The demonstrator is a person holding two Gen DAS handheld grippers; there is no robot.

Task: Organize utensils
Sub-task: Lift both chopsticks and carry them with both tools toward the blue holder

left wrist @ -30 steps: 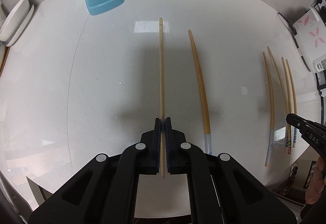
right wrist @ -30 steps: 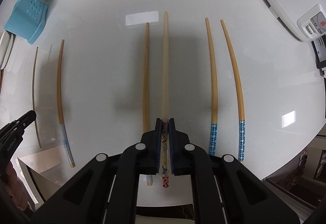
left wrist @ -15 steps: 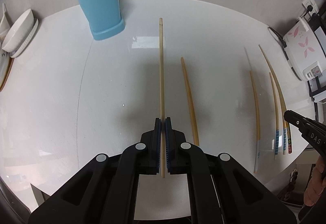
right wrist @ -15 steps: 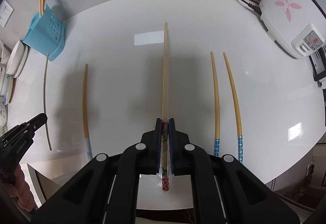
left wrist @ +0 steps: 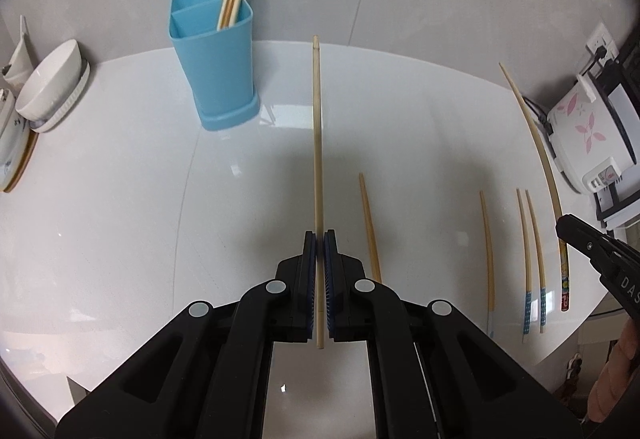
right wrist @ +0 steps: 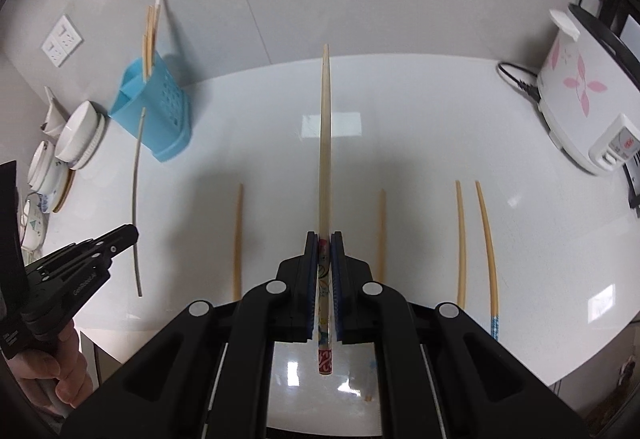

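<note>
Both tools have risen from the white surface (left wrist: 120, 219), each clamped tight on a single chopstick. The left tool (left wrist: 319, 239) grips a plain bamboo chopstick (left wrist: 317, 127) at centre frame; the right tool (right wrist: 325, 239) pinches a chopstick with a printed handle (right wrist: 325, 143). A second ago the sticks hung just above the surface; now the blue utensil holder (left wrist: 218, 67), already bearing several chopsticks, has come fully into view at upper left. Four chopsticks lie on the surface at lower right of the left view. Delivery to the holder looks next.
</note>
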